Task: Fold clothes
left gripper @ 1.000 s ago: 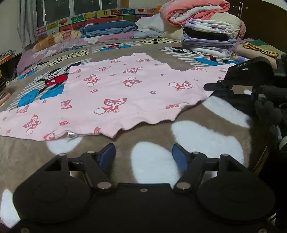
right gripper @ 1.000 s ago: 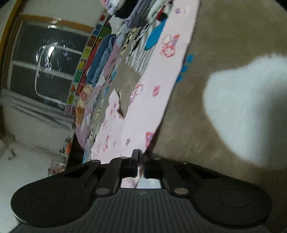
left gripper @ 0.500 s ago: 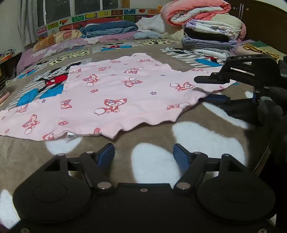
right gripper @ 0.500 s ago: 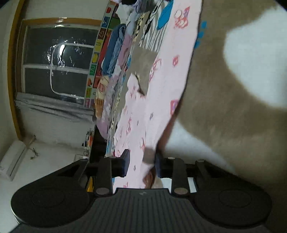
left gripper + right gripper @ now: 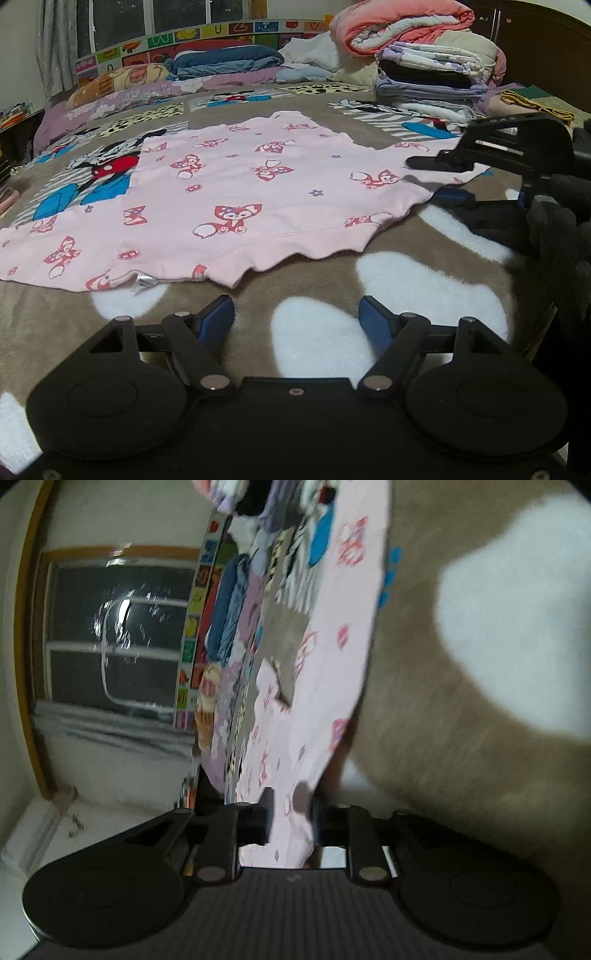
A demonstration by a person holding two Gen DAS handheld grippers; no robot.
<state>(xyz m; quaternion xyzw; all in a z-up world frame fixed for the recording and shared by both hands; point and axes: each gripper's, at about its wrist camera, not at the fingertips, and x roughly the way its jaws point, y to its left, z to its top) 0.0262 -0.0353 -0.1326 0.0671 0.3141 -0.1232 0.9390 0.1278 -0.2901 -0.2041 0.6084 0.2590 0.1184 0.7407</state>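
Observation:
A pink top [image 5: 240, 199] with a fox print lies spread flat on the brown and white blanket [image 5: 424, 280]. My left gripper [image 5: 295, 321] is open and empty, just in front of the top's near hem. My right gripper [image 5: 439, 179] is at the top's right sleeve, turned on its side, one finger above the cloth and one below. In the right wrist view the pink cloth [image 5: 332, 657] runs between the parted fingers of the right gripper [image 5: 290, 819]; the jaws stand open around the sleeve.
A stack of folded clothes and quilts [image 5: 424, 74] stands at the back right. Pillows and folded bedding [image 5: 221, 61] line the colourful headboard under a window. A yellow and green cloth [image 5: 535, 99] lies at the far right.
My right gripper was shut on the sleeve edge a second ago and has since opened; it now straddles the sleeve. The left gripper has stayed still.

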